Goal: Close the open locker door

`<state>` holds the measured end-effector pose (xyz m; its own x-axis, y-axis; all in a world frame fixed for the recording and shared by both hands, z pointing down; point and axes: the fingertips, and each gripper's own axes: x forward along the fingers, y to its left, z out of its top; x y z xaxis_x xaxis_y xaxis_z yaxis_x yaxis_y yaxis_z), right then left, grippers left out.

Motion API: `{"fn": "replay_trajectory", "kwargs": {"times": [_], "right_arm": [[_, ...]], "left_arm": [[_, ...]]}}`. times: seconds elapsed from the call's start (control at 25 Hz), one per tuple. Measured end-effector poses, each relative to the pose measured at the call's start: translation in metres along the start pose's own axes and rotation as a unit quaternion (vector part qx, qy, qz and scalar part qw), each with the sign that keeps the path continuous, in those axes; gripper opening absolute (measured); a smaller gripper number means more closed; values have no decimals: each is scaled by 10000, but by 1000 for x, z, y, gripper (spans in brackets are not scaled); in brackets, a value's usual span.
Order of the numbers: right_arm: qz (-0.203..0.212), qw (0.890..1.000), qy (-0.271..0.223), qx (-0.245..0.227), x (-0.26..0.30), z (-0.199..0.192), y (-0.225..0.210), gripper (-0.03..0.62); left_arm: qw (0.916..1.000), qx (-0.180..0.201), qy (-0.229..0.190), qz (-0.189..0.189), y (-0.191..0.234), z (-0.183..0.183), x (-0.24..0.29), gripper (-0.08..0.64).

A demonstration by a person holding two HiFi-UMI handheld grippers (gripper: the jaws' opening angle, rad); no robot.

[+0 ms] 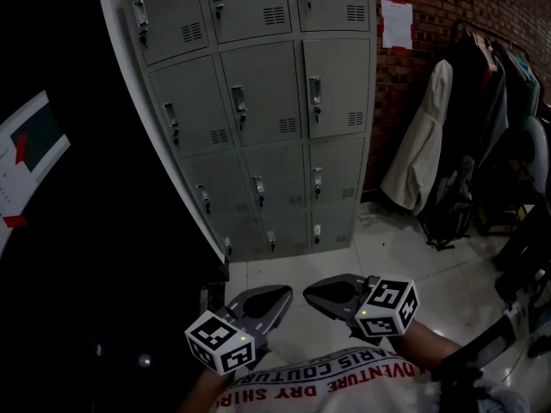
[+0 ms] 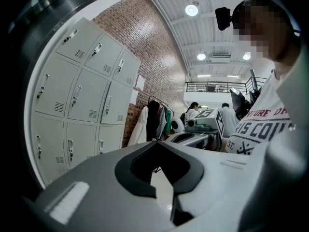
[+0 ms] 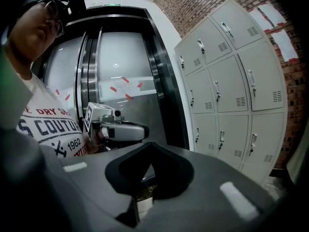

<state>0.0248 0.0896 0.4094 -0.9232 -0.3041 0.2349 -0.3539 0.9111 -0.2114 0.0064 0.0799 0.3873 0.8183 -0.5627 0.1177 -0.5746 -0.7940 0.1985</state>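
The lockers (image 1: 258, 101) fill the 12 o'clock part of the head view, a grey bank three columns wide, standing on a pale tiled floor (image 1: 387, 248). Every door in view lies flush with its frame, each with a handle along its left edge and a small vent at its lower right. No view shows a door standing out from the bank.

At 6 o'clock, well short of the lockers, the left gripper (image 1: 282, 298) and the right gripper (image 1: 312, 292) are held side by side above the person's printed shirt (image 1: 327, 381), tips turned toward each other and just apart. The left gripper view shows that gripper's jaws brought together at the tips, with nothing between them. The right gripper view shows the same of the right gripper: jaws closed tip to tip, and empty. Neither touches the lockers.

At 9 o'clock a dark lift door (image 1: 86, 231) stands beside the bank. At 1 o'clock a brick wall (image 1: 482, 24) carries white papers (image 1: 398, 20), and at 3 o'clock clothes (image 1: 465, 127) hang on a rack near the bank's right side.
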Motion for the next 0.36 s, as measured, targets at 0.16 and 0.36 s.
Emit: {"fn": "replay_trajectory", "kwargs": {"times": [0.16,0.36], "right_arm": [[39,10000,12,-36,-2,-1,1,-3],[50,10000,10,-53,-7,-4,2,-4]], "left_arm": [[10000,-20,-54,9,-2,-2,2,5],[10000,-25,-28,39,-8,-5,3,5]]}}
